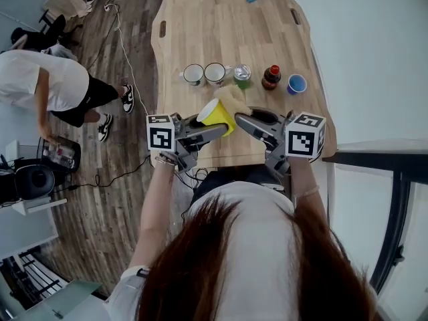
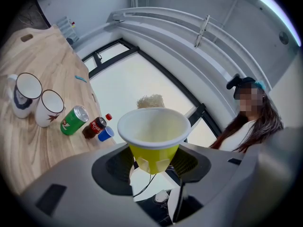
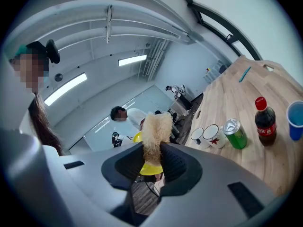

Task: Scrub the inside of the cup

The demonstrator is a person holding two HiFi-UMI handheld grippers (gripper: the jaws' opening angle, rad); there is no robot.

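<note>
**Scrubber beside the rim, not yet inside the cup**

Over the near edge of the table [image 1: 221,32], a yellow cup [image 2: 154,131] is gripped by its lower wall in the left tool [image 2: 154,162], with its white mouth tilted upward. A tan, fibrous scrubber [image 3: 154,126] is pinched fast in the right tool [image 3: 152,157]. The scrubber is seen just past the cup's far rim, outside the mouth. It is judged that it must be carried back over that rim and down along the cup's axis.
</note>
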